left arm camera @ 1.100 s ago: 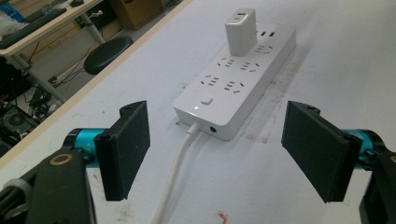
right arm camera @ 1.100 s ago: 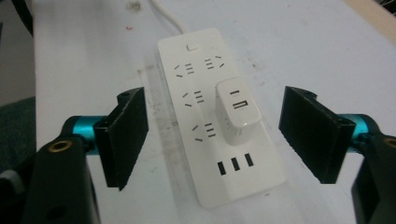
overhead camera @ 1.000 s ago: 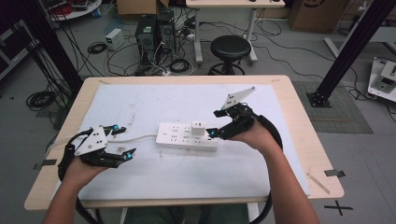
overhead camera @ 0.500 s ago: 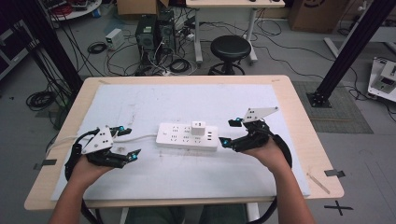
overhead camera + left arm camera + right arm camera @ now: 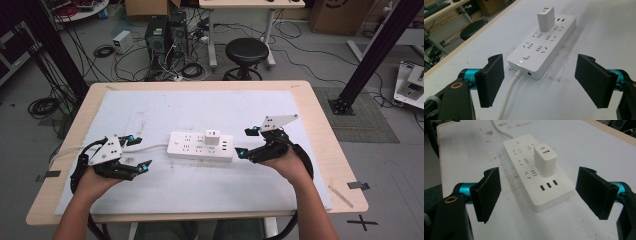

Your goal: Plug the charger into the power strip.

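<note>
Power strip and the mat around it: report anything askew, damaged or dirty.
Nothing is damaged. The power strip lies flat, its charger plugged in upright and its cable intact. The only blemish is dark smudges on the white mat beside the strip.

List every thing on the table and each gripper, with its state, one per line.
Power strip: flat on the mat, nothing gripping it.
Charger: plugged upright into the strip.
Cable: attached to the strip's end.
Left gripper: open, empty.
Right gripper: open, empty.
</note>
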A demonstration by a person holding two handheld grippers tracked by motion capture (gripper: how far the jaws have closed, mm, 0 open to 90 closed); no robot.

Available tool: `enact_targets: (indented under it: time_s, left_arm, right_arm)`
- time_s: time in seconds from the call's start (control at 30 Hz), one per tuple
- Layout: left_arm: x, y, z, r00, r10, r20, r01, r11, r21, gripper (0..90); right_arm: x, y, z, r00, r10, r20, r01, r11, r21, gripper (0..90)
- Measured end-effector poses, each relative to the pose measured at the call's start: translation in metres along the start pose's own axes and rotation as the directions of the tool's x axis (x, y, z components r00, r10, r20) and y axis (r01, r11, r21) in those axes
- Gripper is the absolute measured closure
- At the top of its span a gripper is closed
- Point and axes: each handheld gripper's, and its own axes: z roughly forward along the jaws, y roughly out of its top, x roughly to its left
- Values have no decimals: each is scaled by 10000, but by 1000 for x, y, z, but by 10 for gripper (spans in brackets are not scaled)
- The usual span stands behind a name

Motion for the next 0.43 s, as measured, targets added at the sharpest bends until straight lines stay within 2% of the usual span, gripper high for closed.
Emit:
enact_targets:
  time_s: [0.43]
  left_arm:
    - [5, -1, 3, 9999, -121, 18, 121, 9999, 43, 235]
  right_arm:
    - [-2, 1, 2, 10000, 47, -39, -47, 9999, 109, 209]
